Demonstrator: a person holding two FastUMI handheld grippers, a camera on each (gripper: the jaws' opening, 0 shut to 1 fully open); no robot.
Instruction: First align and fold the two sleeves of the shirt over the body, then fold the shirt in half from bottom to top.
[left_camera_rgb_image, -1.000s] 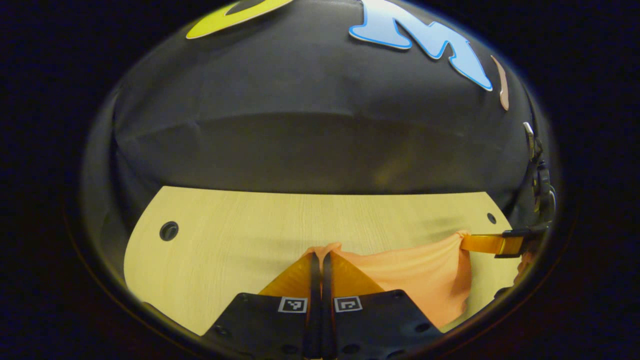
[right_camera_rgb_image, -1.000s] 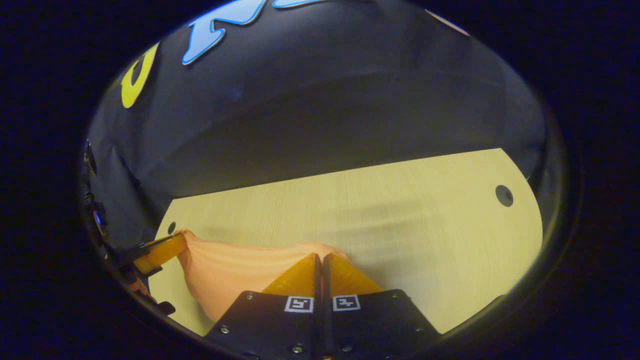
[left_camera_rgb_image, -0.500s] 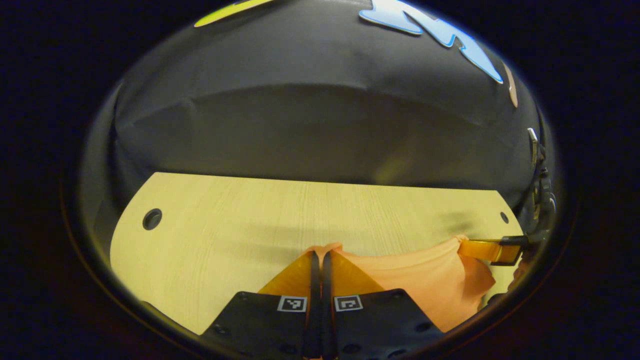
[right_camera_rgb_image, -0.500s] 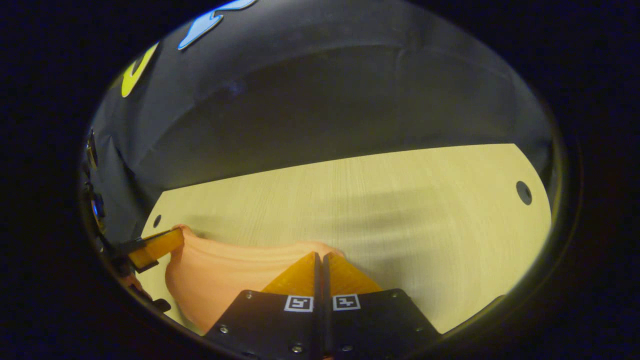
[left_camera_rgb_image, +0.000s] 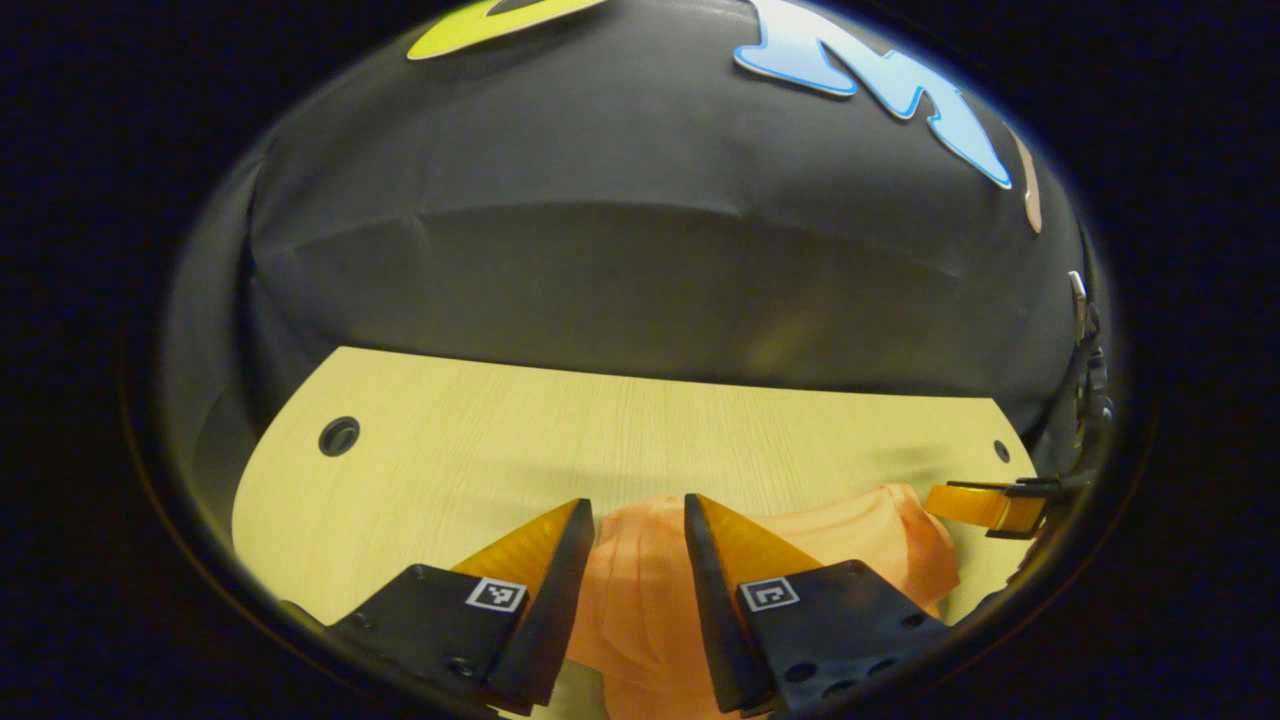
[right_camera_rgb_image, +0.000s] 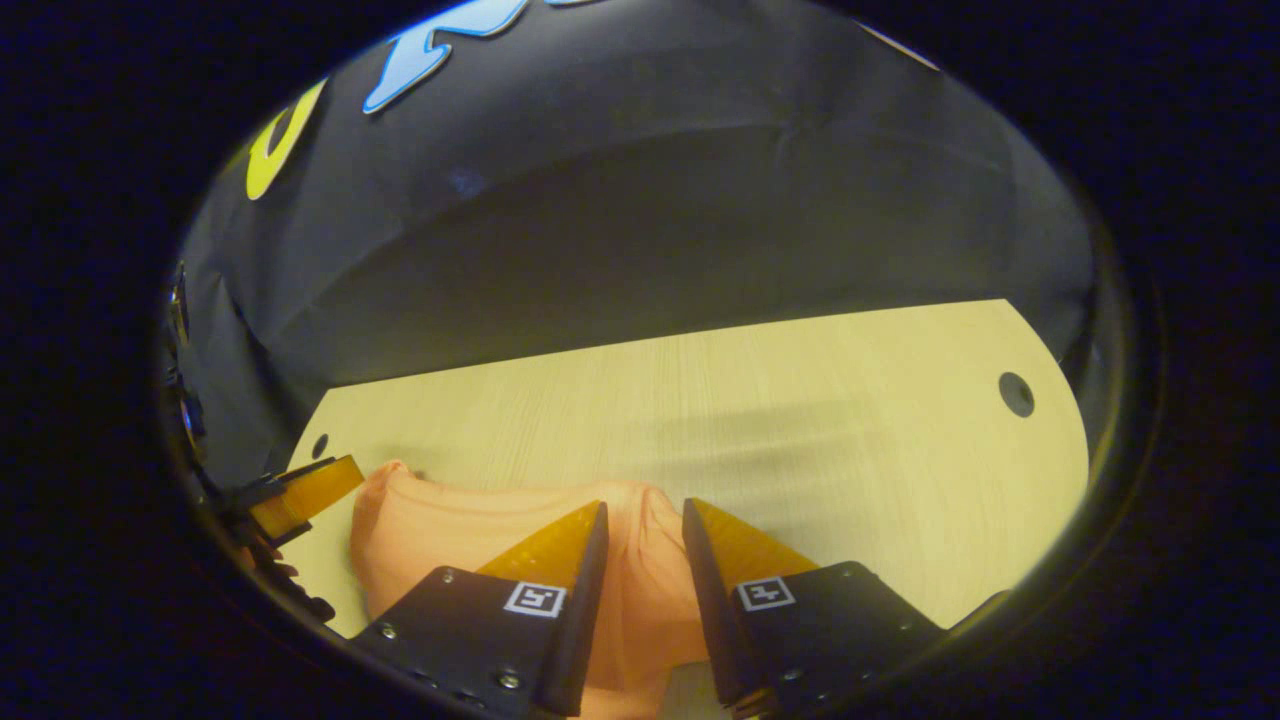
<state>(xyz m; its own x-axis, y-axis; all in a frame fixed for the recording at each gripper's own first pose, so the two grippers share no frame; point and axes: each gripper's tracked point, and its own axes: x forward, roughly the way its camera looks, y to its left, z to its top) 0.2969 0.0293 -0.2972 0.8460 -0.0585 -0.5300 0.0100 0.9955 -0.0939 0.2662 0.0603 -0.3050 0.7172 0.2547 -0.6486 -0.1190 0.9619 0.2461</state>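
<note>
On the pale wooden table, both grippers hang with fingers spread over the orange shirt.
Left gripper view: the left gripper stands released, jaws wide apart, the shirt lying bunched on the table below the gap and running off toward the right gripper at the frame's edge. Right gripper view: the right gripper is likewise let go, fingers parted above the shirt, which stretches across to the left gripper; whether that far one touches the cloth, cannot tell.
</note>
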